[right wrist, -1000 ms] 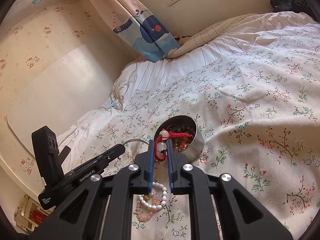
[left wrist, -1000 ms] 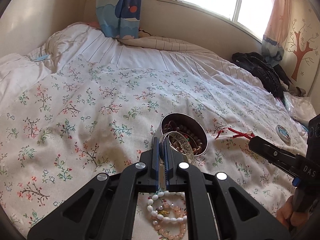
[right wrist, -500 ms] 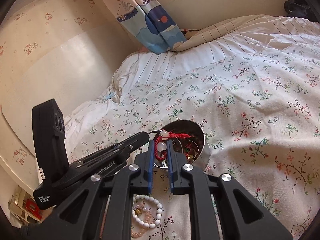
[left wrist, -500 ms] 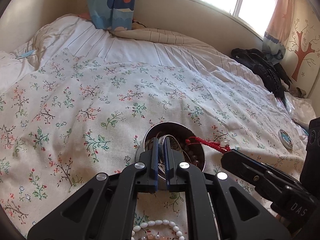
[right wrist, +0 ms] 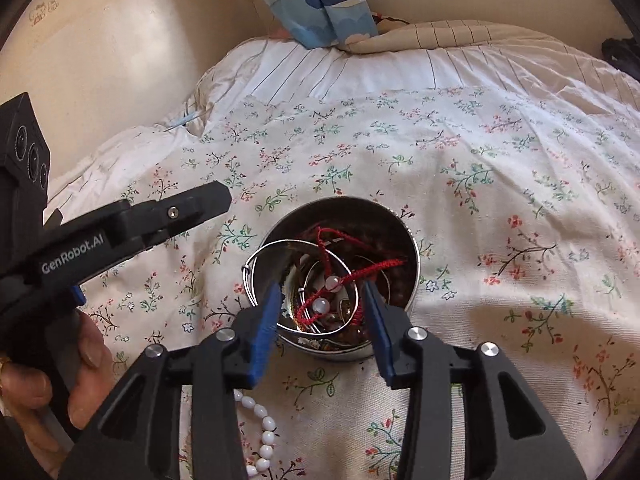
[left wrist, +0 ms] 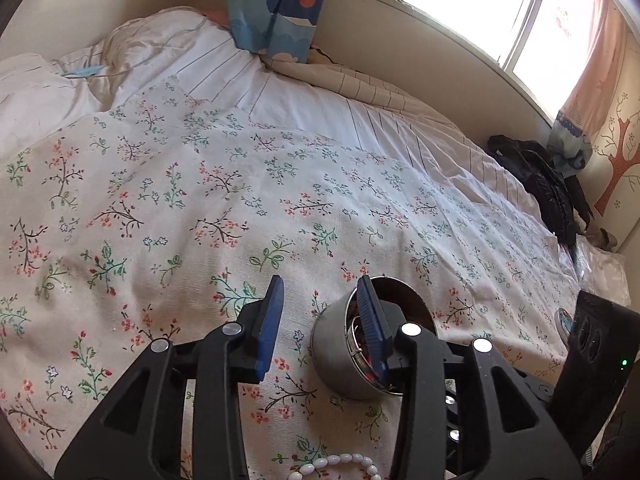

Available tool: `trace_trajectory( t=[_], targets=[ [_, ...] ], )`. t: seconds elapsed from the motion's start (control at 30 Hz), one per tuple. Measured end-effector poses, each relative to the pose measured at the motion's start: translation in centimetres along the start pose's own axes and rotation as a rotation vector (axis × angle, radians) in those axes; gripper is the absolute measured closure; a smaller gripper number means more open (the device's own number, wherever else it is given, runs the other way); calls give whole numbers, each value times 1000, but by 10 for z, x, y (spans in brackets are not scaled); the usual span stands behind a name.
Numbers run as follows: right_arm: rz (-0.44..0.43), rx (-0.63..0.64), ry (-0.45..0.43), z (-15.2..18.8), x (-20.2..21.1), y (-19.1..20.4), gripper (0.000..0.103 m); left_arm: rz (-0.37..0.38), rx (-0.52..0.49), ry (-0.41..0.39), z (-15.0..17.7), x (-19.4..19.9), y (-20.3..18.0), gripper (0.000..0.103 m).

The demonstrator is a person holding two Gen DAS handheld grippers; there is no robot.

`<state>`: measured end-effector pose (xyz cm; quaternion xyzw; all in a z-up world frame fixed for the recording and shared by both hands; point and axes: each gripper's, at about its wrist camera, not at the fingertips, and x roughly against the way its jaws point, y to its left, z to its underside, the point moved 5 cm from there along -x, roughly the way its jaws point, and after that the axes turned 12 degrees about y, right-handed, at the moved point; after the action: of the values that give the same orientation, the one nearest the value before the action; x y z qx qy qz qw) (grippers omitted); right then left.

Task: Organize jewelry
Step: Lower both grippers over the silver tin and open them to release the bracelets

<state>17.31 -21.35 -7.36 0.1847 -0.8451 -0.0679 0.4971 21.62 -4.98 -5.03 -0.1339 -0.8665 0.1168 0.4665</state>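
Jewelry tin (right wrist: 340,272) sits on my floral bedspread (right wrist: 480,184), with the red cord bracelet (right wrist: 344,276) and silver bangles (right wrist: 280,248) piled inside. Both my left hand-held gripper (left wrist: 320,328) and right hand-held gripper (right wrist: 320,320) are spread wide, holding nothing. White bead bracelet (right wrist: 260,424) lies just beside the tin.

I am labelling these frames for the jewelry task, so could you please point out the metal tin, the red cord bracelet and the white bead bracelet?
metal tin (right wrist: 414,258): right wrist view, bare right rim.
red cord bracelet (right wrist: 374,268): right wrist view, braided red cord inside the tin.
white bead bracelet (right wrist: 267,436): right wrist view, a bead on the bedspread.
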Motion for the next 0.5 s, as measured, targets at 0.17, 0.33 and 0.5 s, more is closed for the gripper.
trace_trajectory(
  t=[0.17,0.33,0.5],
  targets=[
    [-7,10,-17,2,8,2,47,-11,37,-8,-1,3,10,57],
    [77,30,10,-2,-10,6,40,-14,36,-9,-1,2,10,57],
    [206,49,-27,-3,-9,5,27,-26,29,-6,0,1,9,56]
  ],
)
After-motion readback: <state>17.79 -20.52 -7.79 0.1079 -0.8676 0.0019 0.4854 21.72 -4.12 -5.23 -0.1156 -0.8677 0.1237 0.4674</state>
